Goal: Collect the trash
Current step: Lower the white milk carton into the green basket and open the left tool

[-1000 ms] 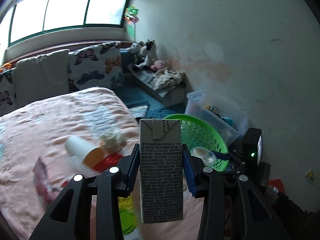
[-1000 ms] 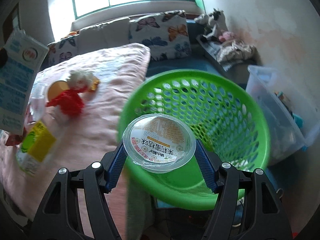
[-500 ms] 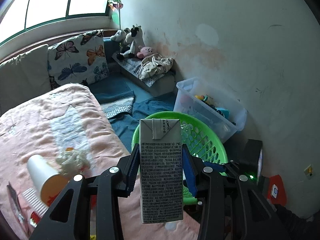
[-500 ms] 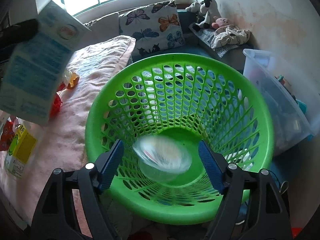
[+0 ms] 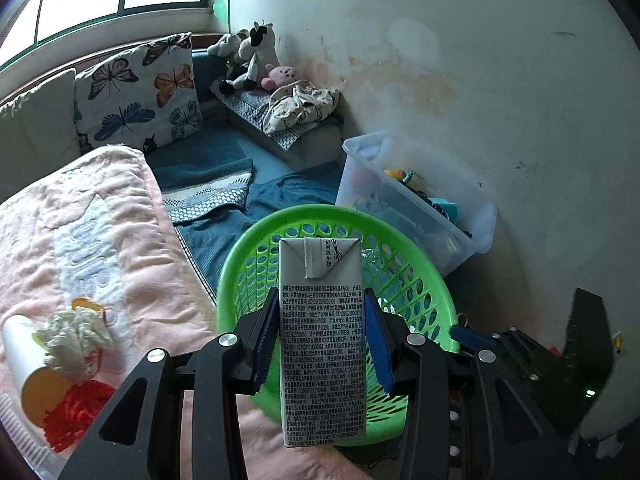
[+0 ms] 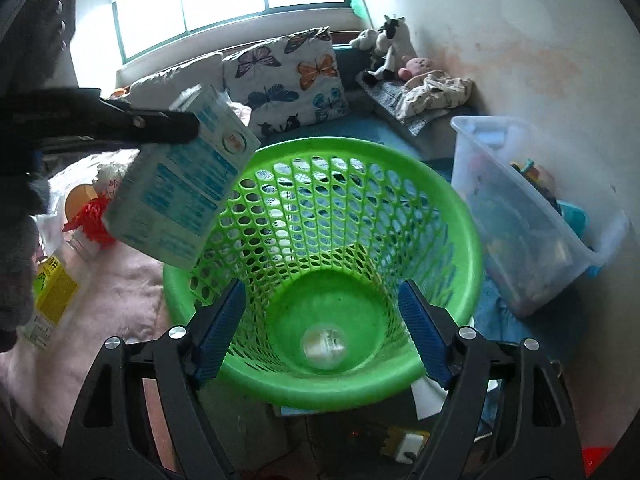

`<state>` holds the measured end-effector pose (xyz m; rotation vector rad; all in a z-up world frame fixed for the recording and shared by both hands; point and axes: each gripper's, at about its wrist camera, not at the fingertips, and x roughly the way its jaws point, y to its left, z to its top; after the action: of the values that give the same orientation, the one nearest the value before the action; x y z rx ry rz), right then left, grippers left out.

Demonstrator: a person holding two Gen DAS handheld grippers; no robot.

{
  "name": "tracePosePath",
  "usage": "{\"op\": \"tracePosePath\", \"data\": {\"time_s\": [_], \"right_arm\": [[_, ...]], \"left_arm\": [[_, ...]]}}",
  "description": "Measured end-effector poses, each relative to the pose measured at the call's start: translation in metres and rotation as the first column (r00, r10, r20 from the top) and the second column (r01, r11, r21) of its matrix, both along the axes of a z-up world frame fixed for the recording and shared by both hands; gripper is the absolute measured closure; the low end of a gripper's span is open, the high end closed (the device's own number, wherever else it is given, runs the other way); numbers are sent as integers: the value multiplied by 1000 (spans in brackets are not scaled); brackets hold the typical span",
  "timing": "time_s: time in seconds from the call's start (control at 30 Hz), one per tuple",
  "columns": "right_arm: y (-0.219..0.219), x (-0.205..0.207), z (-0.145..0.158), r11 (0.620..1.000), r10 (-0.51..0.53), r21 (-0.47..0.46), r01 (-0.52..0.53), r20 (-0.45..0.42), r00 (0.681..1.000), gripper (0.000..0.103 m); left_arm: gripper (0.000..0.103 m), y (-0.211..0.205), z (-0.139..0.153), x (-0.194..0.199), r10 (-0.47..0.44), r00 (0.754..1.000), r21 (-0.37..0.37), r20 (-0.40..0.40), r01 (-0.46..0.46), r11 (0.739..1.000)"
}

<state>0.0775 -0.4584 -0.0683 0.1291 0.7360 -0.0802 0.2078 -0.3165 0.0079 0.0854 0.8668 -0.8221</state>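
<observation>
Pink bedding covers the bed, on which a paper cup, crumpled tissue and a red wrapper are left. Beside the bed a green basket is set, with a clear plastic cup lying at its bottom. A milk carton is clamped upright in the left claw and held over the basket's near rim. The right claw is spread apart above the basket, nothing between its pads.
</observation>
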Motion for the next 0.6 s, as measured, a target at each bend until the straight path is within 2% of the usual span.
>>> {"op": "tracePosePath", "data": {"time_s": [0.6], "right_arm": [[-19,-16,-8,997,-58,56,58,0,998,24]], "left_arm": [[63,-49,-38,-1,-34,998,82,-59,39,996]]}}
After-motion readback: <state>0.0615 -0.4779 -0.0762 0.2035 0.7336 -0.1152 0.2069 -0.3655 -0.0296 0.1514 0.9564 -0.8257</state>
